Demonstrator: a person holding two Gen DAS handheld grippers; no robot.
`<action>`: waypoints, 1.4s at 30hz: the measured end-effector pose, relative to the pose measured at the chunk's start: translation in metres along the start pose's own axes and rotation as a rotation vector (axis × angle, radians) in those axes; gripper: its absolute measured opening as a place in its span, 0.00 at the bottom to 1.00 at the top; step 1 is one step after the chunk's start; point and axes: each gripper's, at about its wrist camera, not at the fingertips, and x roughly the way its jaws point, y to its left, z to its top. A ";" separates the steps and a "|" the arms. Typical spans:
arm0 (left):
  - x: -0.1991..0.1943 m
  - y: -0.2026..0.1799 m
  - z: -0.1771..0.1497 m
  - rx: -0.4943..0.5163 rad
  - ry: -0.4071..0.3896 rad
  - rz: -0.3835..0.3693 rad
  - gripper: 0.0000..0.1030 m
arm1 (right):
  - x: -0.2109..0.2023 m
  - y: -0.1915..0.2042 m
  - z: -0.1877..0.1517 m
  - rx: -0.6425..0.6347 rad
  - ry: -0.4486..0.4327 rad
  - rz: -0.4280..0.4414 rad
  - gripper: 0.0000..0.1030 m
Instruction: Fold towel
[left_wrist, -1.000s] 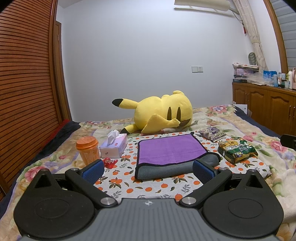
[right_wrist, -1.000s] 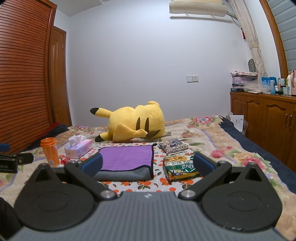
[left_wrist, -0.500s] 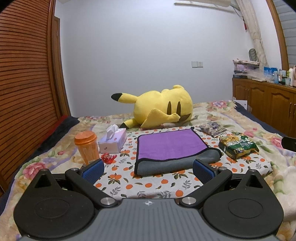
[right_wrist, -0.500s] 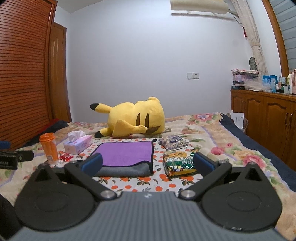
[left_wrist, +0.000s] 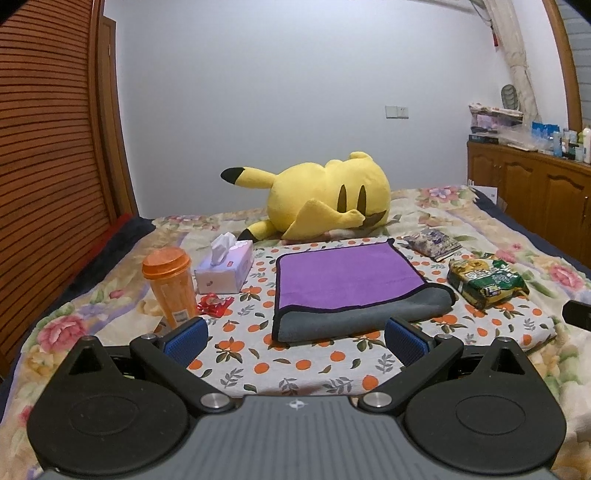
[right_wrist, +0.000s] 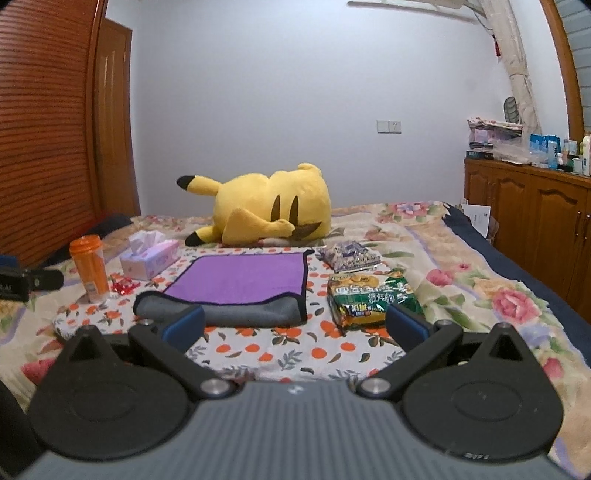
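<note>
A purple towel (left_wrist: 345, 275) with a grey underside lies folded over on an orange-print cloth (left_wrist: 295, 369) on the bed; its grey fold faces me. The right wrist view has the same towel (right_wrist: 243, 280) left of centre. My left gripper (left_wrist: 293, 339) hangs open just short of the towel's near edge, with nothing between its blue pads. My right gripper (right_wrist: 293, 326) is open too, empty, in front of the towel's right corner and a snack bag.
Left of the towel stand an orange cup (left_wrist: 170, 286), a tissue box (left_wrist: 224, 267) and a red wrapper (left_wrist: 214, 304). On its right lie a green snack bag (left_wrist: 485, 282) and a purple packet (left_wrist: 432, 243). A yellow plush toy (left_wrist: 325, 197) lies behind. Wooden cabinets (right_wrist: 528, 218) line the right wall.
Both grippers have drawn back slightly and tilted up, so the towel sits a bit farther from the fingers. The towel and the other objects have not moved. Both stay open.
</note>
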 end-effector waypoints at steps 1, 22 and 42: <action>0.003 0.001 0.000 0.001 0.005 0.001 1.00 | 0.002 0.001 -0.001 -0.002 0.006 0.002 1.00; 0.061 0.012 0.010 0.033 0.053 -0.004 1.00 | 0.045 0.005 -0.003 -0.032 0.086 0.005 1.00; 0.136 0.013 0.008 0.087 0.114 -0.060 1.00 | 0.107 0.015 0.002 -0.069 0.141 0.028 1.00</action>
